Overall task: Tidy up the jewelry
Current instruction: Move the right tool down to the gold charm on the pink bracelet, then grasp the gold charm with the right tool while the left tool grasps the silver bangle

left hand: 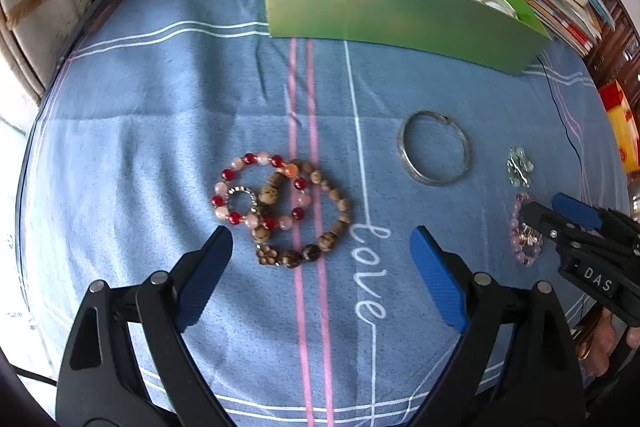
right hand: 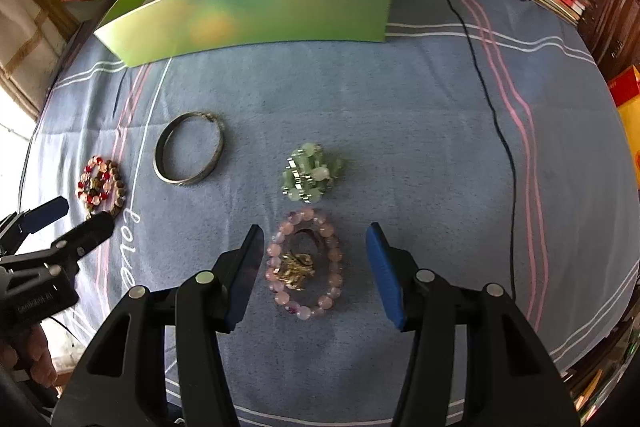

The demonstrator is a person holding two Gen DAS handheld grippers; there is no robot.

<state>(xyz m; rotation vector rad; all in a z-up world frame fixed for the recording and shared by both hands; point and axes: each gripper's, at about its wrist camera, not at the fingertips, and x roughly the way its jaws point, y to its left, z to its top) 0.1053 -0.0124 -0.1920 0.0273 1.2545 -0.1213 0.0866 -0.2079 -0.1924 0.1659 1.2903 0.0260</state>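
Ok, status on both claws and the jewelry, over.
Both claws open, empty. Right claw straddles the pink bead bracelet, not closed. Left claw short of the red and brown bracelets. Green box path unobstructed.

My left gripper [left hand: 322, 241] hangs low with its jaws spread wide — nothing between the blue pads [left hand: 438, 277]. My right gripper [right hand: 316, 237] is likewise parted, tilted downward, and a bare hand [right hand: 30, 357] shows behind the left handle.
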